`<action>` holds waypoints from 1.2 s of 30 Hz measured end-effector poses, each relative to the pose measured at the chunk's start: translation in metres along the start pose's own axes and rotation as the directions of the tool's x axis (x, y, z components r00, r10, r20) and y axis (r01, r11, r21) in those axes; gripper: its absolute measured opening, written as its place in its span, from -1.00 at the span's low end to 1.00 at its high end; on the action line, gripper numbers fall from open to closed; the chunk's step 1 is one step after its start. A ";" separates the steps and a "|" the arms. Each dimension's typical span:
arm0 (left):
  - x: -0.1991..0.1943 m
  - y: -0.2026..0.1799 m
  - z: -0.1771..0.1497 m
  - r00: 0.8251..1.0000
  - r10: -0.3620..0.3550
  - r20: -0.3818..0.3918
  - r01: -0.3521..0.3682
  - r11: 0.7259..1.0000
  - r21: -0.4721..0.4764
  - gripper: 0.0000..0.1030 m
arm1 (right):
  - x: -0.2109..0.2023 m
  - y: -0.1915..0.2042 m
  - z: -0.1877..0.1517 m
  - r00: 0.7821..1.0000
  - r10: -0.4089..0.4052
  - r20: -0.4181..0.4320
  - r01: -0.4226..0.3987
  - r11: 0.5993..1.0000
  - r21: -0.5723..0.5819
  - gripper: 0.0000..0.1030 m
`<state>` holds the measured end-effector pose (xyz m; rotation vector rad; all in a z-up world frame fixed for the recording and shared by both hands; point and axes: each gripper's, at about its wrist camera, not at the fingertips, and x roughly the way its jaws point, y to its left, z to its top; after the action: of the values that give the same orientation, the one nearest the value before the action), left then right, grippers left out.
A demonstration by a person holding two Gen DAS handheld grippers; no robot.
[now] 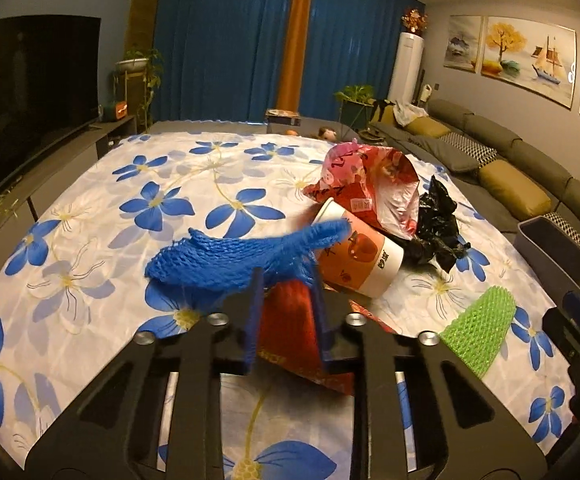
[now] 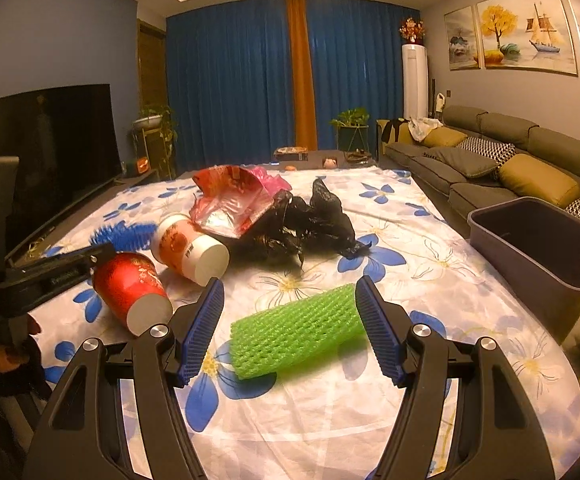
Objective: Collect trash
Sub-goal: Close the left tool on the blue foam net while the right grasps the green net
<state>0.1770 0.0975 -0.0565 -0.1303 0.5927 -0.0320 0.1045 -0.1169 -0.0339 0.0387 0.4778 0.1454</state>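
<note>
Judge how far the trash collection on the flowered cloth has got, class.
Done: nothing visible; what shows of the grey bin is empty. In hand: the left gripper is shut on the red cup; the right gripper, open, straddles the green foam net. Left: the blue net, white cup, red wrapper, black bag.

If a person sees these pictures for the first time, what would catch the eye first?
Probably the bright green foam net, lying on the flowered cloth between the right gripper's open fingers. Next, the red paper cup on its side at the left, the left gripper closed on it.
</note>
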 end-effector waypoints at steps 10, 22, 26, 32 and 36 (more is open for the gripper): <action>-0.012 0.004 0.004 0.999 -0.014 0.040 0.015 0.999 -0.035 -0.95 | 0.027 -0.014 -0.006 0.992 -0.043 -0.115 0.043 0.999 0.003 0.31; -0.081 0.001 0.001 0.986 -0.051 0.156 0.066 0.993 -0.094 -0.96 | 0.059 -0.013 -0.007 0.971 -0.041 -0.234 0.035 0.999 -0.033 0.38; -0.099 -0.001 -0.002 0.983 -0.057 0.173 0.076 0.992 -0.105 -0.96 | 0.070 -0.011 -0.009 0.958 -0.029 -0.285 0.018 0.999 -0.043 0.38; -0.120 -0.006 -0.001 0.977 -0.065 0.201 0.087 0.991 -0.102 -0.96 | 0.079 -0.006 -0.013 0.944 -0.022 -0.330 0.003 0.998 -0.057 0.33; -0.130 -0.008 -0.001 0.974 -0.064 0.217 0.087 0.991 -0.098 -0.96 | 0.082 -0.007 -0.015 0.935 -0.027 -0.353 0.006 0.998 -0.060 0.15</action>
<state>0.0683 0.0980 0.0156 -0.2570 0.3746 -0.0590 0.1708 -0.1113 -0.0851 -0.0501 0.8341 0.1500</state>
